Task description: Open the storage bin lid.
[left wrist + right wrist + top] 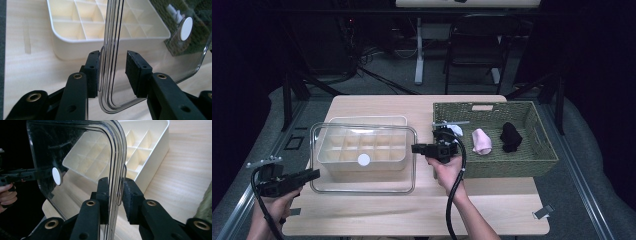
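Table [377, 107]: light wood, carrying everything below; the divider tray is the landmark for the places here.
Woven basket [544, 150]: green, to the right of the divider tray and just beside it.
Clear lid [412, 155]: the thing in hand, a see-through plastic lid with rounded corners, held over the divider tray and reaching past the tray's front edge toward the person. A round white sticker [363, 160] sits on it, above the tray's front row.
Divider tray [343, 121]: cream plastic, split into small square compartments, seen through the lid; its back edge shows beyond the lid.
Right gripper [418, 148]: at the right edge of the lid, between the tray and the basket. In the right gripper view [115, 195] both pads press the lid's rim from either side, so it is clamped on the lid.
Left gripper [314, 174]: at the lid's front-left corner, forward and left of the tray. In the left gripper view [111, 72] one pad touches the rim while the other stands off with a clear gap, so the jaws are parted around the edge; whether the touching pad bears any weight is hard to tell.
Black cloth [510, 136]: in the basket, farthest from the tray.
Pink cloth [482, 141]: in the basket, nearer the tray than the black one.
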Available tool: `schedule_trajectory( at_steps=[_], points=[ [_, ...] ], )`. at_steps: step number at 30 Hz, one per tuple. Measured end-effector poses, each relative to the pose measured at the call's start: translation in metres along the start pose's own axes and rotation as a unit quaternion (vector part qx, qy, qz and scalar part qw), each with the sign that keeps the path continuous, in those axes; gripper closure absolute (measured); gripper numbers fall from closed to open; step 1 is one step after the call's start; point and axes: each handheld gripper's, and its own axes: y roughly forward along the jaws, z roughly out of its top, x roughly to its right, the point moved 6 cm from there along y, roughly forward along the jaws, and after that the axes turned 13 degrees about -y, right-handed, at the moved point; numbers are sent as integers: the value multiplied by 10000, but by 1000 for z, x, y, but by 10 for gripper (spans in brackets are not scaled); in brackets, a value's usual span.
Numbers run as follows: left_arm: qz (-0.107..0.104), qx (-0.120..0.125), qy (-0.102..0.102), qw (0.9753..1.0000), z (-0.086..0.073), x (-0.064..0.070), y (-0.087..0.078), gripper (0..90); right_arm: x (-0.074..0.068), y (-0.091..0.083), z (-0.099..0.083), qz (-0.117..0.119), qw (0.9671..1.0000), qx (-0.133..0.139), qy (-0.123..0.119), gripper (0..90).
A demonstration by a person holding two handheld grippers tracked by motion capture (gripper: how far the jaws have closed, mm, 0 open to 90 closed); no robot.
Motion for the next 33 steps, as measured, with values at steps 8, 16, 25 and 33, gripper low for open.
schedule_trajectory(
  at_steps=[8, 16, 25, 33],
  points=[
    [33, -270, -111, 9996, -30, -14, -5, 632, -9, 13, -27, 97, 9996, -249, -9, 768],
    [-17, -534, -117, 9985, -47, -21, -6, 628, -13, 20, -47, 198, 9990, -394, 49, 766],
    [-120, -826, -97, 9965, -59, -26, -4, 616, -11, 25, -62, 296, 9980, -534, 146, 767],
    [-207, -964, -162, 9950, -66, -31, -5, 608, -12, 29, -70, 412, 9973, -570, 228, 772]
  ],
)
